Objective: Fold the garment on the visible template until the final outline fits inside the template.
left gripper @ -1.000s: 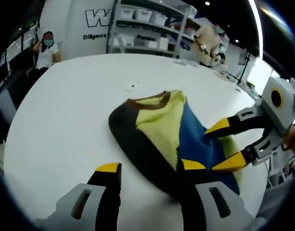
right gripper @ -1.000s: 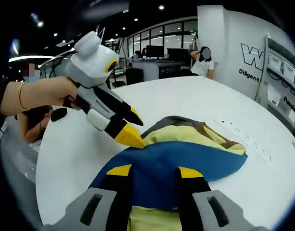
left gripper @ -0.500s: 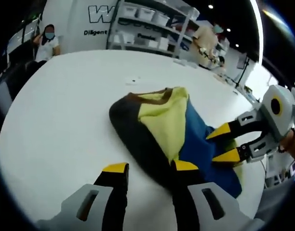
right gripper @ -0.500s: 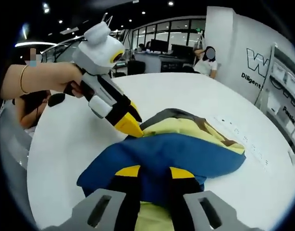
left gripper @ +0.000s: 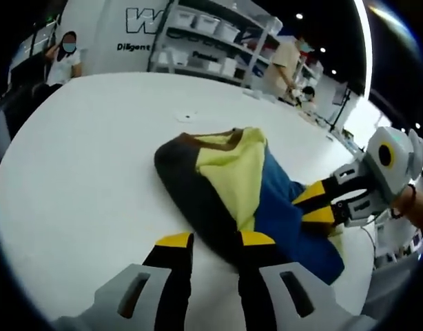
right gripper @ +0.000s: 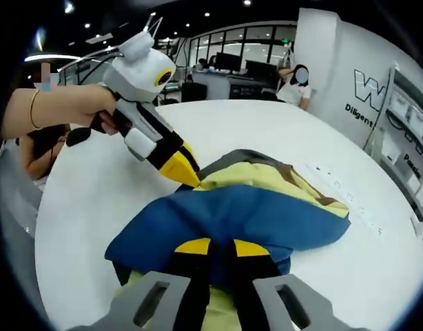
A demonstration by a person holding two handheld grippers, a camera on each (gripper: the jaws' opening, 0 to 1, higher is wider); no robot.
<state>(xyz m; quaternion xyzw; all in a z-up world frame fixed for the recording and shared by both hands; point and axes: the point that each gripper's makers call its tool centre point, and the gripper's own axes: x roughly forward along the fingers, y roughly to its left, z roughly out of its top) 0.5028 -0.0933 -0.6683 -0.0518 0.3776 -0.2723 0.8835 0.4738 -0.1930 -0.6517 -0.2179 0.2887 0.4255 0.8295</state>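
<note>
Garment (left gripper: 246, 186) mid-table (left gripper: 87, 158); both claws, left (left gripper: 215, 240) and right (right gripper: 221, 247), pinched onto opposite edges; bare tabletop around.

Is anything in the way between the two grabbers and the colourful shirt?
Nothing visible is. The left gripper already has its jaws at the dark edge of the yellow, blue and dark grey garment, and the right gripper has its jaws on the blue part.

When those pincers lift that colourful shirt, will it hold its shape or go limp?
Probably limp: the shirt already lies in soft, rounded folds on the white table. It looks like light fabric, so it should sag either side of the right gripper and left gripper. Pushed, it would likely bunch up rather than slide flat.
</note>
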